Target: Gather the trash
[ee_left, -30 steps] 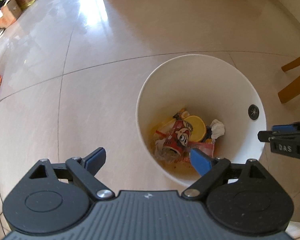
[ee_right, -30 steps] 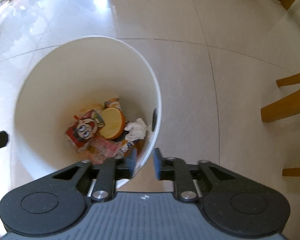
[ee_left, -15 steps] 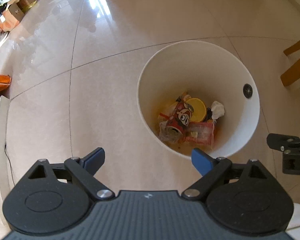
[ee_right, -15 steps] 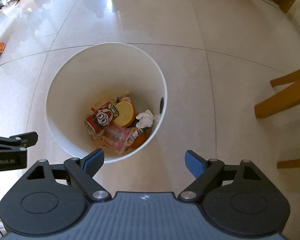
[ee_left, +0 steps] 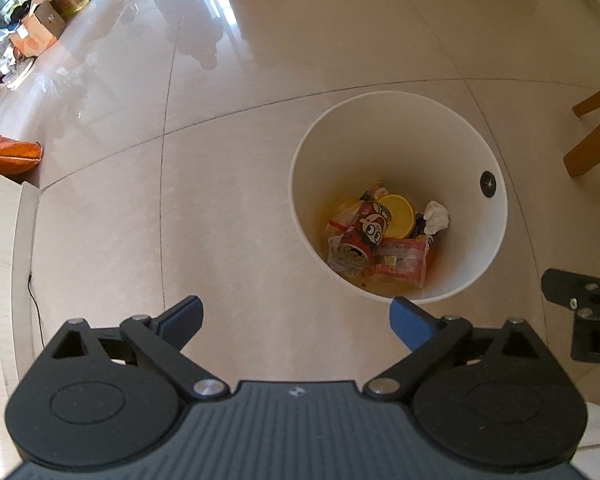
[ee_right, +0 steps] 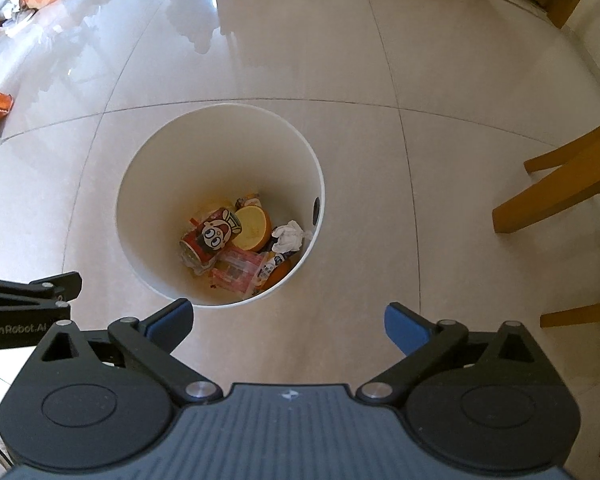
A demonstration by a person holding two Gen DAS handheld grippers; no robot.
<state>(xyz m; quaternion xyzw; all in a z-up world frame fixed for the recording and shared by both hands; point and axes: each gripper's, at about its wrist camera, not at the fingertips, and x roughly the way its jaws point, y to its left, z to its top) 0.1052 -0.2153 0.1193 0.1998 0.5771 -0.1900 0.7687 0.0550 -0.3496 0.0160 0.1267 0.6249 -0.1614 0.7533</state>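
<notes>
Both views look steeply down onto a glossy beige tiled floor (ee_left: 300, 60).

At the far left edge of the left wrist view, an orange bag (ee_left: 10, 154) lies on the floor, with open cardboard boxes (ee_left: 40, 28) farther back.

The left gripper (ee_left: 296, 314) hangs over bare tile, just beside the near rim of the bin. Its jaws are opening and stand spread wide; nothing is between the blue pads (ee_left: 188, 312).

The white round bin (ee_right: 160, 184) stands upright on the floor, between the two grippers and ahead of both. A black round fitting (ee_left: 488, 179) sits on its inner wall near the right rim.

The trash lies at the bottom of the bin:
- a red can with a cartoon face (ee_right: 210, 236), on its side, at the left of the pile;
- a yellow round lid (ee_right: 254, 228), touching the can;
- a crumpled white tissue (ee_right: 288, 236), at the right of the pile;
- a pink printed wrapper (ee_right: 240, 270), nearest the grippers.

The right gripper (ee_right: 288, 320) hangs over the floor just beside the near rim of the bin. Its jaws are opening and stand spread wide; nothing is between the fingertips (ee_right: 404, 328).

Wooden chair legs (ee_right: 560, 184) stand at the right edge, well apart from the bin.
</notes>
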